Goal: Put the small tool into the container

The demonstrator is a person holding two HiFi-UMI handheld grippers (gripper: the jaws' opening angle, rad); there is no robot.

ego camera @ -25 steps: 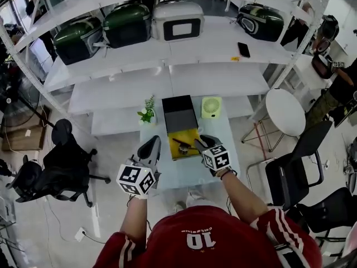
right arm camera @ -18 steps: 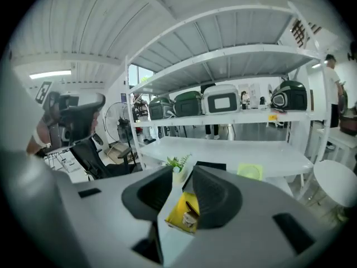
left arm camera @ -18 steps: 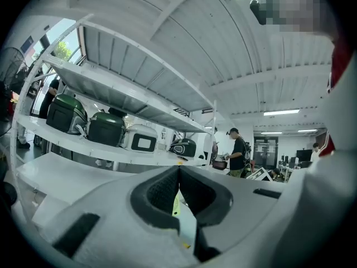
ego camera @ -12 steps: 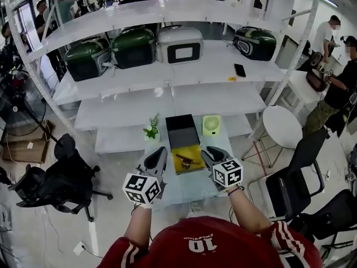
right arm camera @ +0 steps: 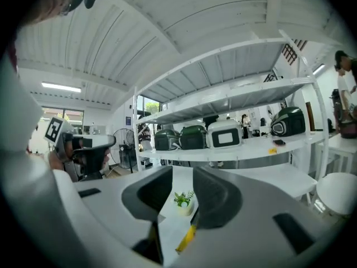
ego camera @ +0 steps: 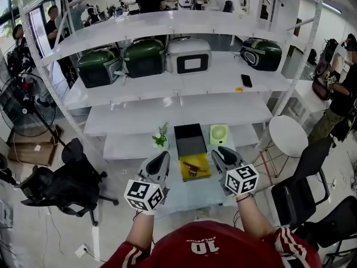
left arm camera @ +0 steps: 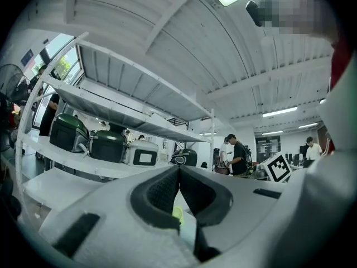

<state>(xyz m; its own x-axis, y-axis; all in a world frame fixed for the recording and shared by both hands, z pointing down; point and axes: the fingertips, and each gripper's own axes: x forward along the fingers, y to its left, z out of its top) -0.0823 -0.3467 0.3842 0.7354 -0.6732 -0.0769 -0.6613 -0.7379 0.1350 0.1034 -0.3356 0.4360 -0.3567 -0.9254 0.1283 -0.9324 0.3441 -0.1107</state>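
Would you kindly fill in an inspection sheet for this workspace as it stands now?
Surface: small pale table.
Job's things: small tool lying on yellow tray; black box behind.
Clutter: potted plant, green fan.
Grippers: left gripper shut, empty; right gripper slightly open, empty; one either side of the tray.
Cables: nothing seen.
Surroundings: white shelves with green cases, office chairs, people behind.

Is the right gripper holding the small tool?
No, the right gripper is open and empty, and the small tool lies on the yellow tray.
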